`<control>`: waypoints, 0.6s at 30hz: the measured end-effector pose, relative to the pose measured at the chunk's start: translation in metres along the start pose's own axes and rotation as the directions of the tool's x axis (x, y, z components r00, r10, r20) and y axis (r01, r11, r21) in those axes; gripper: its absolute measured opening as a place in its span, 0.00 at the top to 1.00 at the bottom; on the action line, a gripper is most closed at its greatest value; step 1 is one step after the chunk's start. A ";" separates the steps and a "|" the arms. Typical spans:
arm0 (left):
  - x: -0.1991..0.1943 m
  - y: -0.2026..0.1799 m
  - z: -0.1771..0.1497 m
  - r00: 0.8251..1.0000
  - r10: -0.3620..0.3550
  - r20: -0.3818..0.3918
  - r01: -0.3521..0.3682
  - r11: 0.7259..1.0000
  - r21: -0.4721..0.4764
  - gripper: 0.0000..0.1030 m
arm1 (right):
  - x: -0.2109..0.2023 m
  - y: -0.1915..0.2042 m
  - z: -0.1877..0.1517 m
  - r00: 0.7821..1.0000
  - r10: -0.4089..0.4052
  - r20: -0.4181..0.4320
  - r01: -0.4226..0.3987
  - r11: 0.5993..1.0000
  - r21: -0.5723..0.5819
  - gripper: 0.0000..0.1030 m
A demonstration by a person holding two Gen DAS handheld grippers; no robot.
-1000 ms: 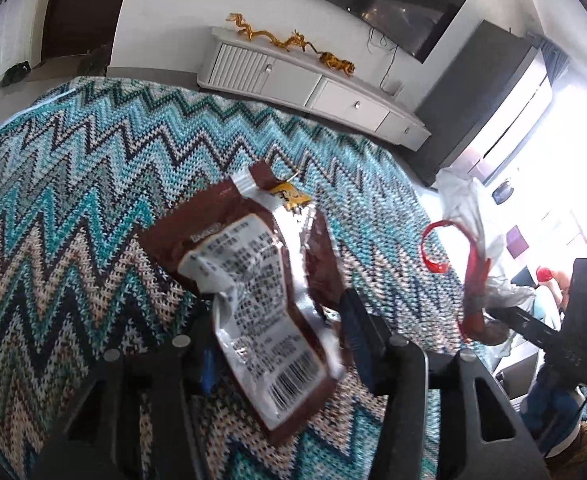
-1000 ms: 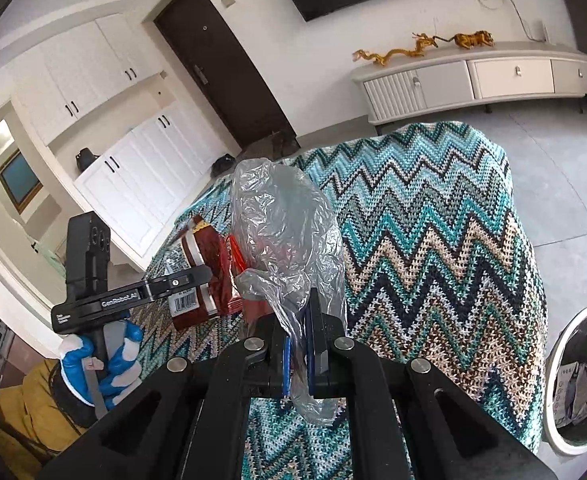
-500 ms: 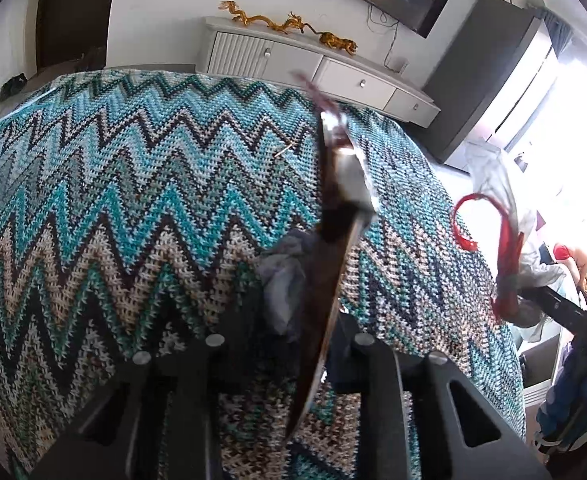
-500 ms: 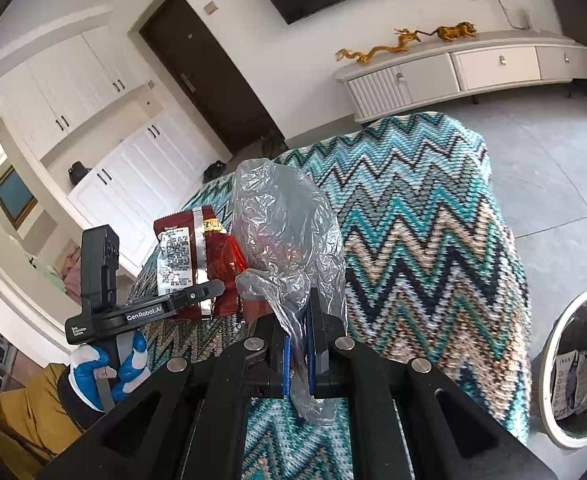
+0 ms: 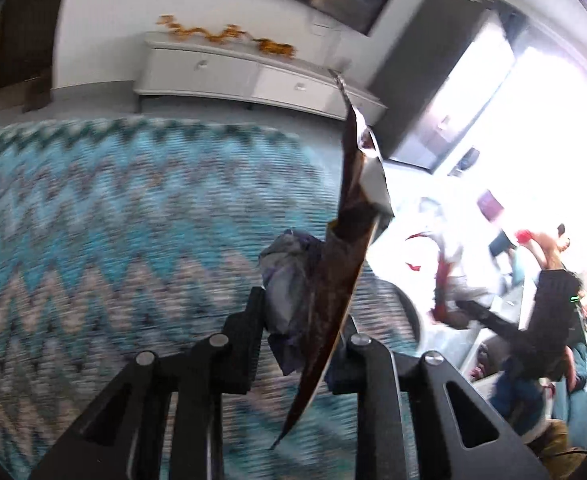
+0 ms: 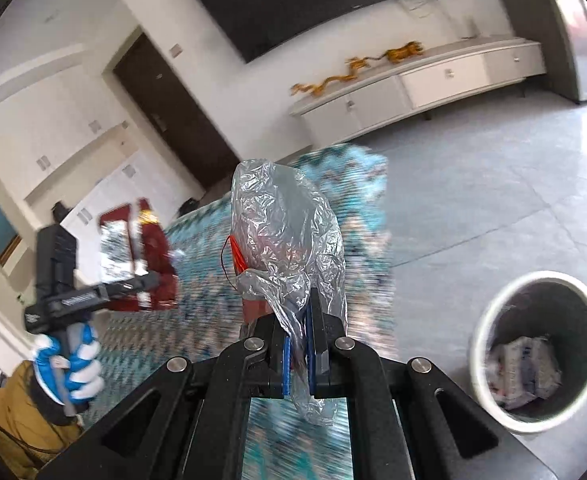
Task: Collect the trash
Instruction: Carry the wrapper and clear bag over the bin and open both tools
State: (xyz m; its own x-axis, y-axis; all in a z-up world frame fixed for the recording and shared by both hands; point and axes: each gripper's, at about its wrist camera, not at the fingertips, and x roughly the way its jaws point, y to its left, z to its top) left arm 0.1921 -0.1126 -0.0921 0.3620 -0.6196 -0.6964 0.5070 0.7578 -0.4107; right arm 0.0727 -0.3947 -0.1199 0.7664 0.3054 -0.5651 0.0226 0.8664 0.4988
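My left gripper (image 5: 301,344) has its jaws clamped on a brown snack wrapper (image 5: 339,280), seen edge-on and standing upward, with a crumpled grey scrap (image 5: 283,280) pinched beside it. Below lies a blurred zigzag blanket (image 5: 113,220); a white cabinet (image 5: 249,80) lines the far wall.

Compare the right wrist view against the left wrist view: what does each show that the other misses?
Only the right wrist view shows the trash bin on the floor with paper inside, and the person's gloved left hand. Only the left wrist view shows a grey crumpled wad pinched beside the brown snack wrapper. Both show the zigzag blanket, the wrapper in the left tongs, and the clear plastic bag in the right tongs.
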 end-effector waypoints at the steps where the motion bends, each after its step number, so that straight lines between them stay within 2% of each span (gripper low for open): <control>1: 0.006 -0.014 0.004 1.000 -0.021 -0.010 0.021 1.000 0.013 0.78 | -0.008 -0.011 0.000 1.000 -0.023 0.008 0.023 1.000 0.012 0.93; 5: 0.047 -0.077 0.014 0.993 -0.093 -0.079 0.099 0.992 0.076 0.78 | -0.036 -0.059 -0.005 0.991 -0.136 0.021 0.134 0.989 0.061 0.93; 9: 0.097 -0.133 0.019 0.981 -0.115 -0.153 0.136 0.982 0.131 0.78 | -0.052 -0.108 -0.014 0.974 -0.228 0.005 0.226 0.965 0.130 0.93; 13: 0.152 -0.171 0.018 0.959 -0.150 -0.240 0.182 0.976 0.120 0.77 | -0.053 -0.156 -0.023 0.952 -0.304 -0.036 0.305 0.933 0.193 0.91; 16: 0.202 -0.198 0.015 0.942 -0.146 -0.302 0.183 0.978 0.099 0.77 | -0.046 -0.188 -0.031 0.937 -0.341 -0.071 0.348 0.907 0.238 0.91; 18: 0.227 -0.210 0.013 0.939 -0.128 -0.319 0.166 0.981 0.096 0.75 | -0.038 -0.206 -0.034 0.929 -0.358 -0.095 0.371 0.892 0.259 0.91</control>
State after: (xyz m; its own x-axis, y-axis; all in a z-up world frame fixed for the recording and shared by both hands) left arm 0.1780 -0.4148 -0.1565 0.0254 -0.6135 -0.7893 0.6331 0.6209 -0.4623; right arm 0.0173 -0.5710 -0.2236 0.6424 0.0108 -0.7663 0.4707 0.7835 0.4057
